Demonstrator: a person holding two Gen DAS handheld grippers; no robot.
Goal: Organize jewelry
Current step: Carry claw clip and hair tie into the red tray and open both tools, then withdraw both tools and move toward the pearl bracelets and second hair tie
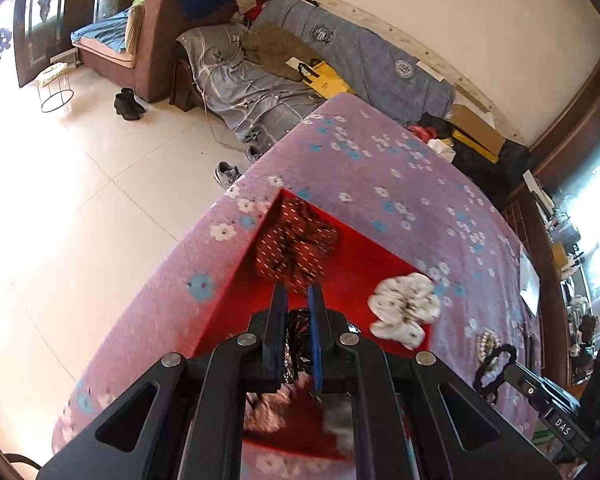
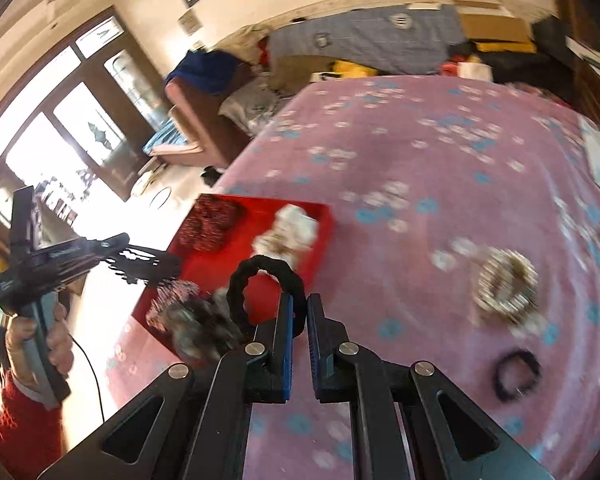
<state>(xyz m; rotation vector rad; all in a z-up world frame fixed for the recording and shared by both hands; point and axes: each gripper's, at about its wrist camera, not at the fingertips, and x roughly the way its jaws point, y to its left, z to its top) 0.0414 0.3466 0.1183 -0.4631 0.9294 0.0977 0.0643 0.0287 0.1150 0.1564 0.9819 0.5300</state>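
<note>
A red tray (image 1: 364,256) sits at the near corner of the floral purple table, holding a red dotted scrunchie (image 1: 296,248) and a white floral scrunchie (image 1: 404,308). Above the tray, my left gripper (image 1: 298,294) is shut on a dark sparkly scrunchie (image 1: 296,340). In the right wrist view that gripper (image 2: 164,266) comes in from the left with the scrunchie (image 2: 188,312) dangling over the tray's (image 2: 236,256) near edge. My right gripper (image 2: 300,300) is shut on a black hair tie (image 2: 260,284), lifted off the cloth to the right of the tray.
A pearly beaded scrunchie (image 2: 506,284) and another black hair tie (image 2: 516,372) lie on the cloth at right. A person's hand (image 2: 56,344) and red sleeve hold the left gripper. Beyond the table are tiled floor, a sofa and a bed with bedding.
</note>
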